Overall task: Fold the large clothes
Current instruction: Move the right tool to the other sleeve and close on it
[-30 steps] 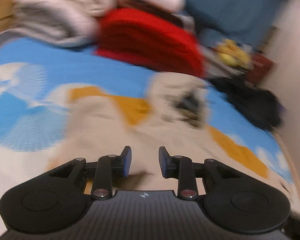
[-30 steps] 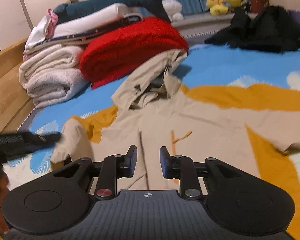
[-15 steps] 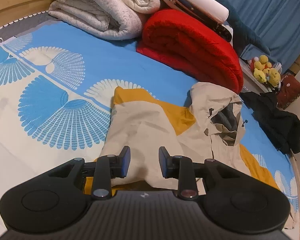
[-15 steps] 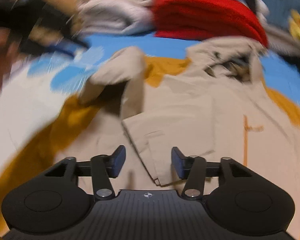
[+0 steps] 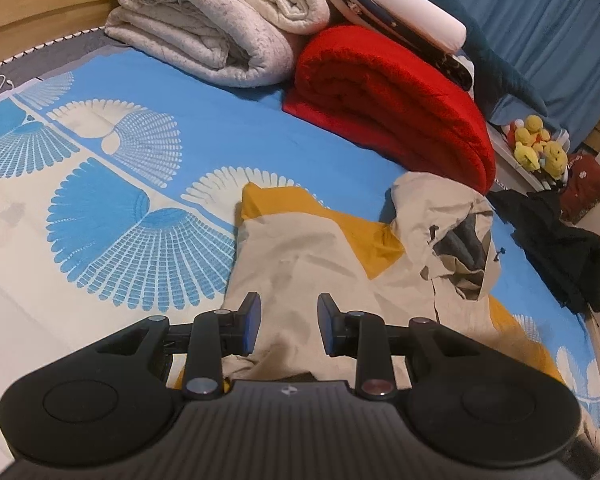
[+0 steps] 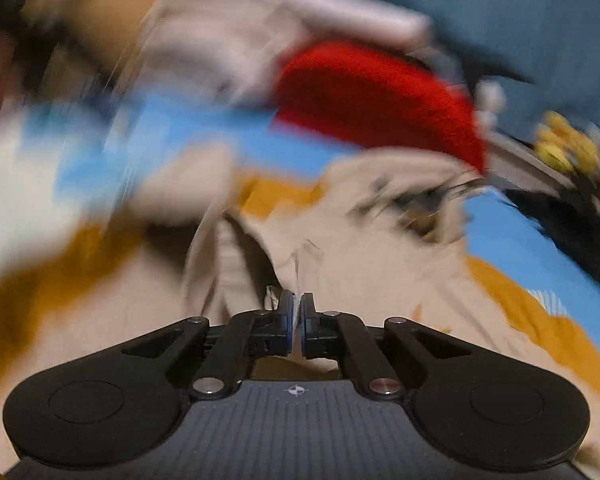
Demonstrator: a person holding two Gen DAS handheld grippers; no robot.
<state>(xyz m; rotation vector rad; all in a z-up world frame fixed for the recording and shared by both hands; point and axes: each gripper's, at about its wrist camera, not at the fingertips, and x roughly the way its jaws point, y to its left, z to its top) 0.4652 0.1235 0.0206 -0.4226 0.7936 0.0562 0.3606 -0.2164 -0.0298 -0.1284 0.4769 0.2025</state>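
Observation:
A beige and mustard hooded jacket (image 5: 312,256) lies spread on the bed, hood (image 5: 448,216) toward the red blanket. One sleeve is folded back over the body. My left gripper (image 5: 288,322) hovers low over that folded part, open, with beige cloth showing in the gap and neither pad pressing it. In the blurred right wrist view the jacket (image 6: 380,264) fills the foreground. My right gripper (image 6: 297,316) is shut there, pinching a raised ridge of the jacket's beige fabric.
A rolled red blanket (image 5: 392,100), folded white quilts (image 5: 216,24) and stacked bedding line the far side of the blue patterned bedsheet (image 5: 112,216). A black garment (image 5: 568,256) lies at the right edge, with yellow plush toys (image 5: 536,152) behind it.
My right gripper opened wide, swung left over the jacket's front edge, then shut on the fabric. The left view steadied over the folded sleeve and hardly shifted in the last half second.

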